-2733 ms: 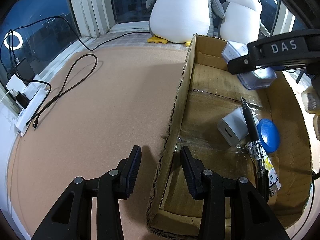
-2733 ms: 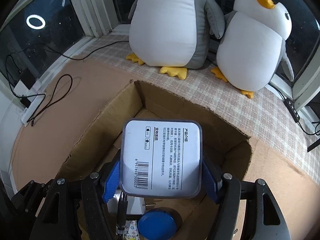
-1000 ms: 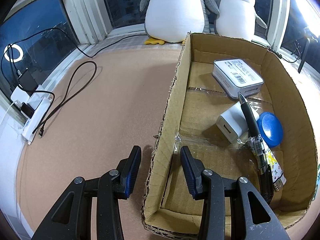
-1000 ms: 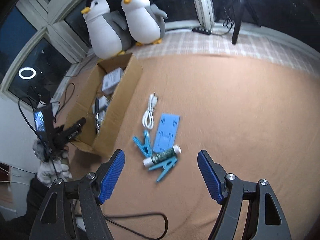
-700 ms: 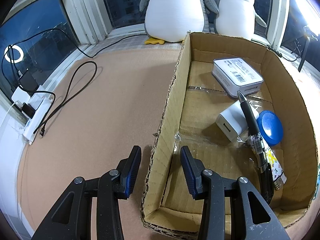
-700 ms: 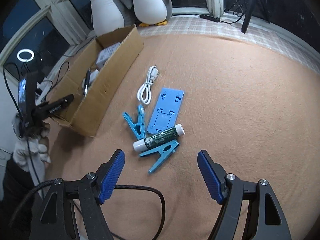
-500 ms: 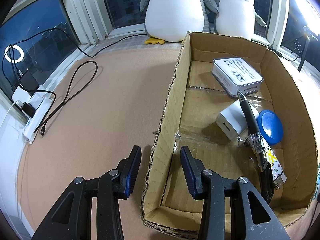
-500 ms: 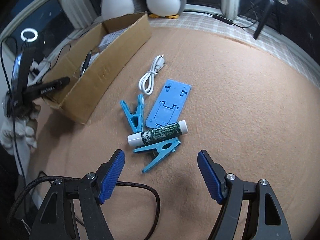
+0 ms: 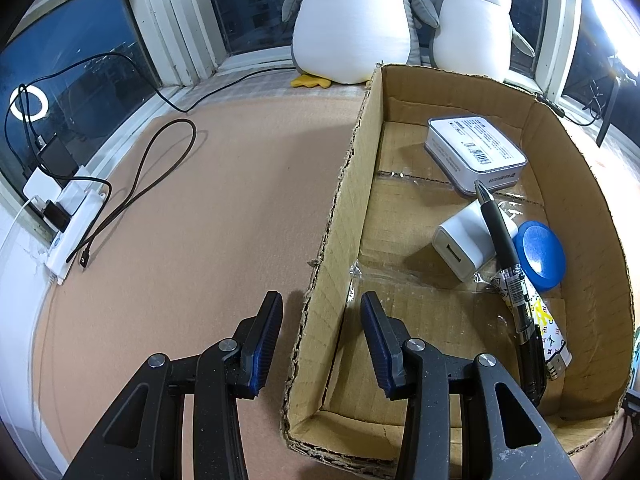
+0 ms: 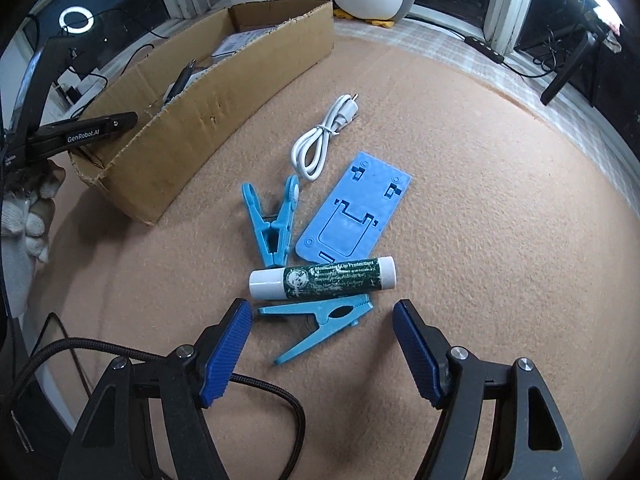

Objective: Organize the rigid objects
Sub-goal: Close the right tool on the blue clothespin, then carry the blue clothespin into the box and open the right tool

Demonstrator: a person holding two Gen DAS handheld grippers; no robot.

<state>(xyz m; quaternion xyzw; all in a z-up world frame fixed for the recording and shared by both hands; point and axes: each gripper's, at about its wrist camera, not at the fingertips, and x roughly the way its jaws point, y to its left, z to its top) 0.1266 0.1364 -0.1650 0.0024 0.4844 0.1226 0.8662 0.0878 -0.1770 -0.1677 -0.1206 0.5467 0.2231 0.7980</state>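
Left wrist view: the left claw (image 9: 322,334) is sitting narrow, its two fingers straddling the near long wall of the cardboard box (image 9: 340,216), one finger outside on the tan surface (image 9: 200,208) and one inside. Whether the pads are pressing the wall I cannot tell from here; a slim gap shows on each side. Inside the box are lying a white flat case (image 9: 476,152) with a barcode at the far end, a white charger block (image 9: 464,242), a black pen (image 9: 508,276) resting across the charger, a blue round lid (image 9: 540,254) beside the pen, and a patterned lighter (image 9: 552,332) near the pen's end. Two plush penguins (image 9: 352,20) are standing beyond the box at the window. A dark cable (image 9: 140,188) is looping over the surface toward a white power strip (image 9: 74,220).

Right wrist view: the right claw (image 10: 322,350) is standing wide and holding nothing, its jaws having just been closing slightly, pointing down over loose items on the surface. Lying between the fingertips is a blue clothespin (image 10: 320,320); just beyond it, touching, is a lip balm tube (image 10: 324,278). A second blue clothespin (image 10: 272,220) and a blue phone stand (image 10: 356,216) are lying further out, with a coiled white cable (image 10: 320,144) past them. The box is sitting at upper left, a gloved hand (image 10: 24,208) at its near corner.
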